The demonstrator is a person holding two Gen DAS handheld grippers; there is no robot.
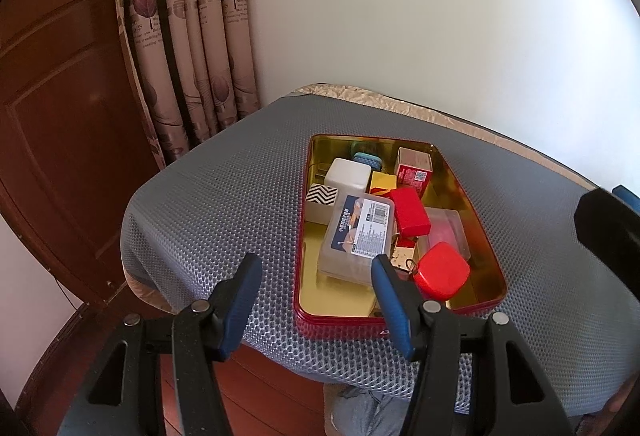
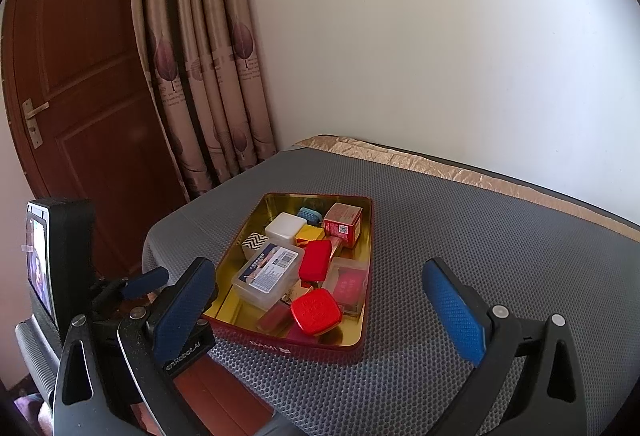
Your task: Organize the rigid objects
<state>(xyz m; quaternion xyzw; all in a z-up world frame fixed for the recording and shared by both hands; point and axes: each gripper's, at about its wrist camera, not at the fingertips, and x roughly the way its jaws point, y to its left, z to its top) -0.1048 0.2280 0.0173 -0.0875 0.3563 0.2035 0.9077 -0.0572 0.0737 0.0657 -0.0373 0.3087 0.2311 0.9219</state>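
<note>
Looking along the left gripper (image 1: 316,300), its two blue-padded fingers stand spread apart with nothing between them, hovering over the near edge of a grey honeycomb-textured mat (image 1: 224,203). On the mat sits a red rectangular metal tin with a gold interior (image 1: 482,236), piled with small rigid objects: a clear plastic box with a printed label (image 1: 356,236) nearest the fingers, a red rounded-square plastic case (image 1: 442,270) just right of it, a red rectangular block (image 1: 410,209) lying across the middle, a white rounded cube (image 1: 347,173), a black-and-white zigzag box (image 1: 322,194), a yellow box (image 1: 383,181), a red printed carton (image 1: 414,165) and a teal case (image 1: 367,158) at the far end.

From the right wrist, the right gripper (image 2: 328,300) also has its jaws wide apart and empty, the tin (image 2: 366,276) lying between its fingers in view. The left gripper (image 2: 146,282) appears at the left edge, beside the tin's near corner. A patterned beige curtain (image 2: 200,75) and brown wooden door (image 2: 88,95) stand behind.
</note>
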